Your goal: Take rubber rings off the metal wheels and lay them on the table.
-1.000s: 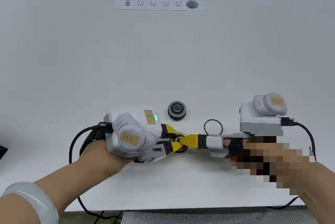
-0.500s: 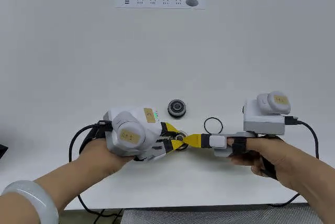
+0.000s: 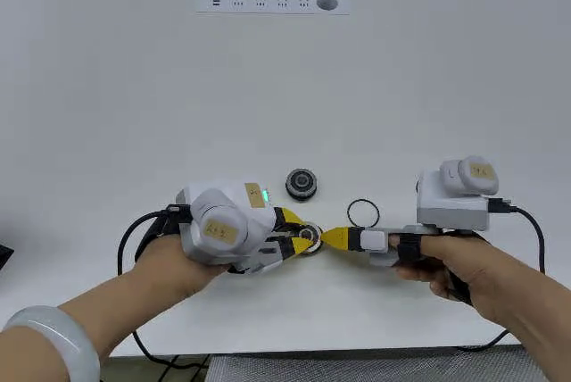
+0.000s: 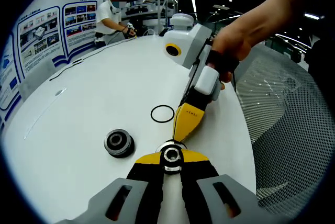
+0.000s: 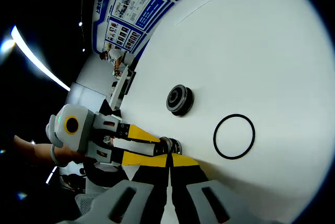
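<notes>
White surface (image 3: 134, 114) spreads in front of you, with a pale power strip (image 3: 272, 5) lying along its far side. Your left gripper (image 3: 302, 237) sits low near the front edge, pointing right, and its yellow-tipped jaws are clamped on a small metal wheel (image 4: 171, 155), which is pinched between the tips just above the surface. Your right gripper (image 3: 326, 237) points left toward it, jaws pressed together into a single yellow wedge with no gap between them. In the left gripper view that wedge's tip meets the rim of the held wheel; whether any rubber is nipped there is too small to tell. A second metal wheel (image 3: 302, 185), dark around its rim, lies flat on the surface just beyond the two grippers, apart from both. To its right a loose black rubber ring (image 3: 363, 214) lies flat on the surface, near the right gripper's jaws and touching nothing.
</notes>
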### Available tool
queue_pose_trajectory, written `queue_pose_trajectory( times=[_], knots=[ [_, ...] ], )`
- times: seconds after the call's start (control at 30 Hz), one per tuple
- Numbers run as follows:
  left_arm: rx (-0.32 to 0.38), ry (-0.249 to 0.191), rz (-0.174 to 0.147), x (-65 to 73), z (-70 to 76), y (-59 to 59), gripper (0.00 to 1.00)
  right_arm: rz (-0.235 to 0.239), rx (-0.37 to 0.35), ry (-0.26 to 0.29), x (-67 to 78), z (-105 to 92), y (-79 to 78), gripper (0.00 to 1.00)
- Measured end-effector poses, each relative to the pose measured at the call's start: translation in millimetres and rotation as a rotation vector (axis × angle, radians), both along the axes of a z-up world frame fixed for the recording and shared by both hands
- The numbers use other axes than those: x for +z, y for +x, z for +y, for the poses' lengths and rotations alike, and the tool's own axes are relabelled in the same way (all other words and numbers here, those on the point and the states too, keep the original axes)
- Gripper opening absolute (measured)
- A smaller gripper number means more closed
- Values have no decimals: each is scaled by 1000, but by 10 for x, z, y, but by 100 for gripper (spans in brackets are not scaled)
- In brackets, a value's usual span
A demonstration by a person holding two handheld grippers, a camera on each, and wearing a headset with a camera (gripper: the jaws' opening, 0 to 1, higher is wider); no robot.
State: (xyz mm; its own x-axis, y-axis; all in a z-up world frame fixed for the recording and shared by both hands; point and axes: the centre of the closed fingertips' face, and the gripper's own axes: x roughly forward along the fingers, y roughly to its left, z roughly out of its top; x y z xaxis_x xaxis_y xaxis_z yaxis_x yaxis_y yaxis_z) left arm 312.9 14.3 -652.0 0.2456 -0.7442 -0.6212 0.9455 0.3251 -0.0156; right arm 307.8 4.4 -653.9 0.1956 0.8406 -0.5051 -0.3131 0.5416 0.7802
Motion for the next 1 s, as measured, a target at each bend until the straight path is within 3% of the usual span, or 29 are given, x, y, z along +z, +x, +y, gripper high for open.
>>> queue_pose_trajectory(
  times=[1.0],
  knots=[
    [-5, 4, -3, -16, 16, 6, 12, -12, -14, 16, 22, 31, 61, 1]
  ],
)
